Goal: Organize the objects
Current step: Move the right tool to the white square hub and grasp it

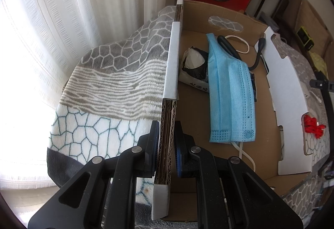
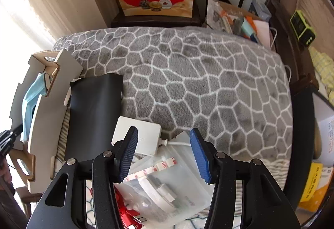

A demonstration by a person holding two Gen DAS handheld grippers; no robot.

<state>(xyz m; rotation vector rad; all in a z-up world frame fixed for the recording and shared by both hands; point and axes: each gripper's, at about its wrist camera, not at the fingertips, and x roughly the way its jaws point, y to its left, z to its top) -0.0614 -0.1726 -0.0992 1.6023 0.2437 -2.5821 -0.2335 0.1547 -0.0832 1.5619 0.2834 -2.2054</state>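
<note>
while the box was partly filled, loose items waited on the blanket.

from the left wrist, the left gripper (image 1: 166, 145) pinched the cardboard box (image 1: 221, 108) by its near wall, and a blue face mask (image 1: 231, 91) lay inside over a few other things. from the right wrist, the right gripper (image 2: 163, 154) stood spread, holding nothing, above a clear plastic bag (image 2: 167, 185), beside a white charger (image 2: 137, 135) and a black pouch (image 2: 94, 116), all outside the box on the grey blanket (image 2: 198, 74), so i judged the sorting well short of done.
</note>
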